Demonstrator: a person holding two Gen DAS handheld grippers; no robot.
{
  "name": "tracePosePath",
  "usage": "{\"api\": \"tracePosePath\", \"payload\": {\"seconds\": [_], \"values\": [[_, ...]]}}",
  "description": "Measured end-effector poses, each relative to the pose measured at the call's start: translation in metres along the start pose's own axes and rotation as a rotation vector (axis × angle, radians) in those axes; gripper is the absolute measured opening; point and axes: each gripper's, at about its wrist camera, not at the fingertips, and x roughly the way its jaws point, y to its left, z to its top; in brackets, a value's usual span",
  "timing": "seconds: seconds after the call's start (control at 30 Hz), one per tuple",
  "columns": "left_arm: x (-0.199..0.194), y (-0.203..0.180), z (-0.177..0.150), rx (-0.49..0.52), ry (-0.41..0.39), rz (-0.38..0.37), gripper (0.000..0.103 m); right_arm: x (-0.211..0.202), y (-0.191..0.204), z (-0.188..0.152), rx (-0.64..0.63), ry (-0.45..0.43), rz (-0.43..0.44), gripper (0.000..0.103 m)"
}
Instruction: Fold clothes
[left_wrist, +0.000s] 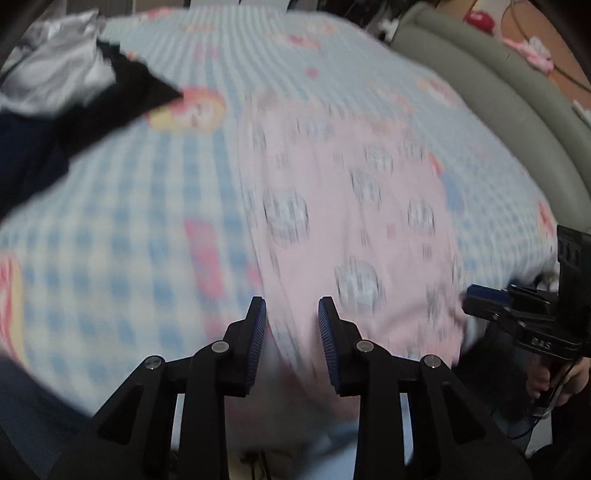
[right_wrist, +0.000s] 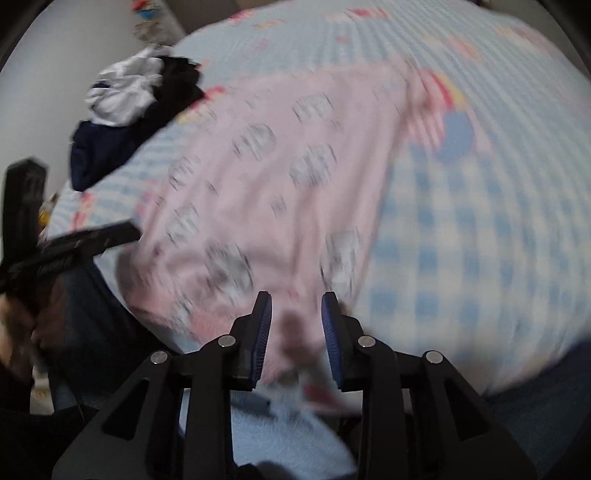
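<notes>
A pink garment (left_wrist: 351, 206) with grey printed patches lies spread on the blue-checked bedsheet (left_wrist: 129, 221), blurred in both views. My left gripper (left_wrist: 292, 317) hangs over the garment's near left edge, jaws apart, with pink cloth in the gap; no press by the pads shows. My right gripper (right_wrist: 296, 314) stands over the near right corner of the pink garment (right_wrist: 277, 177), jaws likewise apart with bunched cloth between them. The right gripper (left_wrist: 480, 299) shows at the right edge of the left wrist view. The left gripper (right_wrist: 122, 232) shows at the left edge of the right wrist view.
A heap of white and dark clothes (left_wrist: 55, 85) lies at the bed's far left, also visible as the clothes heap (right_wrist: 122, 96). A grey padded bed rim (left_wrist: 498, 92) curves along the right. A person's hand (left_wrist: 546, 384) holds the right gripper's handle.
</notes>
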Motion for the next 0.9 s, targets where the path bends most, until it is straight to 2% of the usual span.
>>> {"api": "tracePosePath", "payload": {"seconds": [0.07, 0.13, 0.23, 0.3, 0.33, 0.37, 0.43, 0.57, 0.6, 0.63, 0.67, 0.7, 0.73, 0.8, 0.9], "values": [[0.005, 0.004, 0.022, -0.003, -0.034, -0.028, 0.031, 0.0, 0.0, 0.025, -0.024, -0.029, -0.003, 0.028], [0.029, -0.003, 0.039, 0.001, -0.035, -0.06, 0.031, 0.01, -0.004, 0.051, -0.019, -0.038, -0.006, 0.028], [0.072, -0.007, 0.05, -0.013, 0.001, -0.038, 0.031, 0.05, -0.009, 0.072, 0.002, 0.012, -0.032, 0.028], [0.086, 0.006, 0.054, -0.041, 0.028, -0.005, 0.029, 0.062, -0.022, 0.07, 0.02, 0.035, -0.038, 0.023], [0.086, 0.015, 0.056, -0.06, 0.036, 0.004, 0.022, 0.068, -0.029, 0.068, 0.028, 0.046, -0.04, 0.016], [0.082, 0.023, 0.059, -0.075, 0.03, 0.025, 0.021, 0.071, -0.035, 0.067, 0.037, 0.053, -0.045, 0.004], [0.068, 0.037, 0.062, -0.1, -0.002, 0.064, 0.021, 0.056, -0.046, 0.066, 0.053, 0.041, -0.063, 0.001], [0.056, 0.057, 0.066, -0.155, -0.029, -0.014, 0.021, 0.029, -0.062, 0.068, 0.082, 0.008, -0.081, 0.011], [0.058, 0.056, 0.066, -0.157, -0.033, -0.036, 0.021, 0.026, -0.06, 0.072, 0.091, -0.012, -0.077, 0.016], [0.062, 0.053, 0.066, -0.161, -0.039, -0.058, 0.021, 0.023, -0.06, 0.075, 0.102, -0.032, -0.077, 0.031], [0.065, 0.05, 0.065, -0.166, -0.042, -0.082, 0.021, 0.023, -0.058, 0.075, 0.108, -0.042, -0.073, 0.036], [0.068, 0.048, 0.066, -0.172, -0.044, -0.107, 0.021, 0.029, -0.056, 0.076, 0.113, -0.036, -0.069, 0.036], [0.072, 0.045, 0.067, -0.168, -0.037, -0.102, 0.021, 0.036, -0.053, 0.078, 0.114, -0.027, -0.071, 0.036], [0.08, 0.042, 0.072, -0.141, -0.009, -0.035, 0.021, 0.053, -0.049, 0.077, 0.1, 0.007, -0.112, 0.033], [0.088, 0.039, 0.082, -0.113, 0.021, 0.047, 0.021, 0.053, -0.06, 0.074, 0.115, 0.036, -0.138, 0.032]]}}
